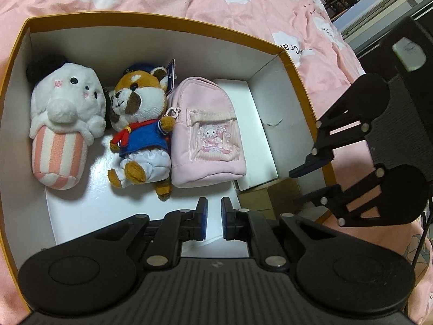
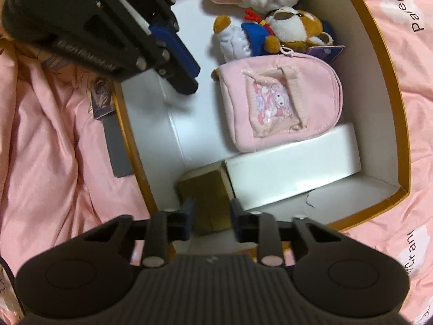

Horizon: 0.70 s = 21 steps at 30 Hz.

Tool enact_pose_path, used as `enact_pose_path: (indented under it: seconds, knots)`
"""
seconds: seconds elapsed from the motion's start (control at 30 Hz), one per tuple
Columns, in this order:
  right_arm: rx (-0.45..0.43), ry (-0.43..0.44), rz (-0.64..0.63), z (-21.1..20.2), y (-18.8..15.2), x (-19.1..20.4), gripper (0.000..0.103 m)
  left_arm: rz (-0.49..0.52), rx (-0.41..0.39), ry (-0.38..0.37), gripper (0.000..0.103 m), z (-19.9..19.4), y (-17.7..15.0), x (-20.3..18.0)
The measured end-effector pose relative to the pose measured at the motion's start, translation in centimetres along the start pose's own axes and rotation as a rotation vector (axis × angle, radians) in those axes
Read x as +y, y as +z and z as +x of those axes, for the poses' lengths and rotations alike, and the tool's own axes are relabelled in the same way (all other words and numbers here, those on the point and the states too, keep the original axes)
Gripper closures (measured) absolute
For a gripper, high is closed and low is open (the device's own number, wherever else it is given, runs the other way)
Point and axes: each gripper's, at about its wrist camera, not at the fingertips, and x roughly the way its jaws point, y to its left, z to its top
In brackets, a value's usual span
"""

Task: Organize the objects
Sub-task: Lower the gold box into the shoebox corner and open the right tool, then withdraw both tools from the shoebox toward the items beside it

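An open cardboard box [image 1: 297,81] with orange outer walls and a white inside lies on a bed covered by a pink blanket [image 1: 243,5] printed with white shapes and the words "PaperCrane". The left hand-held gripper [image 1: 214,220] hangs over the near part of the box, pointing steeply down; its blue pads stand close together with only a thin gap, and nothing is between them. Just ahead of it, in a row on the white floor of the box, lie three things side by side: a white plush with a pink striped body [image 1: 63,124] at the far left, a brown and white plush dog in blue clothes [image 1: 140,132] in the middle, and a small pink backpack pouch [image 1: 208,135] straight ahead and slightly to the right, touching the dog. To the right of the pouch a long white box [image 1: 259,132] lies along the wall. The right hand-held gripper [image 2: 212,216] is over the corner of the box, pointing almost straight down. Its fingers stand narrow on both sides of a small brown box [image 2: 207,189], which rests on the floor beside the long white box [image 2: 295,173]; whether the pads press it I cannot tell. Outside the wall, to the left of this hand-held gripper, a grey card [image 2: 116,149] lies on the blanket.
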Motion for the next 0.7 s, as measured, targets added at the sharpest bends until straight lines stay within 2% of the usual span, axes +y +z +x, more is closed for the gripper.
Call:
enact_pose_path:
  seconds: [0.2,0.43,0.53,0.7]
  knots:
    - [0.096,-0.049,-0.019,2.0,0.3,1.2,0.086,0.010,-0.003,-0.004,0.093,-0.3,-0.2,-0.2]
    - [0.095,-0.106,-0.002,1.0,0.4,1.3,0.086,0.030,-0.038,0.003,0.093,-1.4,-0.7,-0.6]
    - [0.054,-0.141,0.020,-0.3,0.4,1.6,0.085,0.048,-0.070,0.013,0.093,-2.7,-1.3,-1.0]
    - [-0.135,-0.240,0.170,-4.3,-0.3,2.5,0.083,0.095,-0.126,0.020,0.093,-5.6,-2.9,-1.6]
